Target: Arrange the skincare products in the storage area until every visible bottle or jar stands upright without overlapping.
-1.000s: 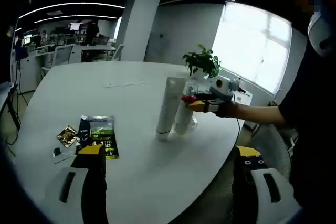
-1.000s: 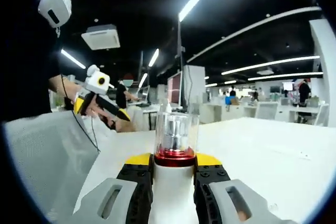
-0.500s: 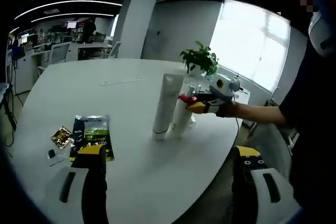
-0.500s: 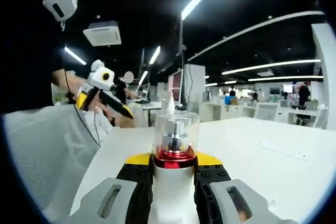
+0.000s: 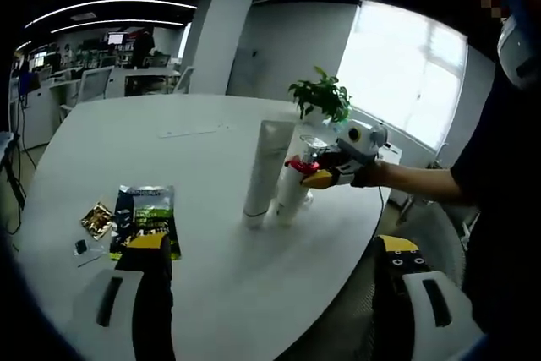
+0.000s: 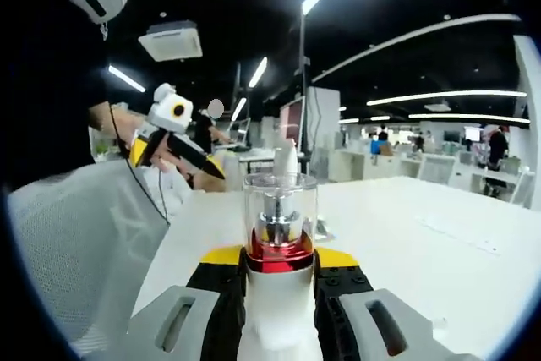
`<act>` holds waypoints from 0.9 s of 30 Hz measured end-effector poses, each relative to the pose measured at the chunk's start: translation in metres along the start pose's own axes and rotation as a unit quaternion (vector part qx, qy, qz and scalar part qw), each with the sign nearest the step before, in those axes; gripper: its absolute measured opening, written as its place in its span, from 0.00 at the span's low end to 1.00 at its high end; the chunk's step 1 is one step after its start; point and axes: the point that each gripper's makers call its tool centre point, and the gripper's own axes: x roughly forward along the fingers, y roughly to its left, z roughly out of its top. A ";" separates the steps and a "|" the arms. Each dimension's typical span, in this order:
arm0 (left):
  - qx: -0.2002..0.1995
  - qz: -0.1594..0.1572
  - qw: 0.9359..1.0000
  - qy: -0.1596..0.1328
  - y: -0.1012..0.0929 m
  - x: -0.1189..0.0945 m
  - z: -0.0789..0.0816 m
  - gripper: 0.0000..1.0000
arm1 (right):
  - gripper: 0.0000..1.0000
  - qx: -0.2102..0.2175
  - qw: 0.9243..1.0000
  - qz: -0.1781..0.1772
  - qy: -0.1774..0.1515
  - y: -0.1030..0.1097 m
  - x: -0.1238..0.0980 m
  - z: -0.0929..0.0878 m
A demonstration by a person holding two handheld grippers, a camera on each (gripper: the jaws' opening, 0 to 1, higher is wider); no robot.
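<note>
A: Starting at the left of the left gripper view: a small gold sachet point(image 5: 95, 220) lies flat on the white table point(image 5: 127, 150), and just beside it a dark green packet point(image 5: 146, 220), also flat.

B: And the left gripper point(image 5: 269, 261) itself?

A: Its 2 jaws rise from the bottom of that view, spread wide, with nothing between them. It hangs over the near edge of the table.

B: Moving right, what is at the centre?

A: A tall white tube point(image 5: 261, 171) stands upright on the table. Right next to it is the white pump bottle point(image 5: 292, 195), upright too, its base at the table surface. I can't tell if the 2 touch.

B: Who has the bottle?

A: The right gripper point(image 5: 306, 170) comes in from the right, held by a hand point(image 5: 365, 175), and it is clamped on the bottle just under the red collar. Behind it stands a green plant point(image 5: 323, 100).

B: Now the right gripper view, left first.

A: The left gripper point(image 6: 207, 171) sits up at the left in a hand, black tips pointing right; how its jaws stand there I can't tell. Below it is a grey mesh chair back point(image 6: 84, 251).

B: And the centre?

A: The pump bottle point(image 6: 280, 310) sits squarely between the right gripper's point(image 6: 280, 293) 2 jaws, gripped at its white shoulder. Above the red collar, the clear cap point(image 6: 280, 209) shows the pump inside. The white table point(image 6: 439, 251) stretches off to the right.
</note>
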 end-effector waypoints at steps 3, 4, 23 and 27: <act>-0.004 0.001 1.000 -0.002 0.000 -0.001 0.000 0.92 | 0.32 0.000 1.000 -0.007 0.015 -0.001 -0.001 -0.002; -0.006 0.001 1.000 -0.004 0.000 -0.002 0.001 0.92 | 0.33 0.002 1.000 -0.006 0.025 0.001 -0.001 -0.005; -0.020 0.002 1.000 -0.001 -0.003 -0.011 -0.007 0.89 | 0.25 -0.012 0.986 -0.069 0.149 0.010 -0.008 -0.046; -0.022 0.003 1.000 -0.004 -0.001 -0.012 -0.005 0.88 | 0.21 -0.018 0.984 -0.072 0.164 0.002 -0.009 -0.053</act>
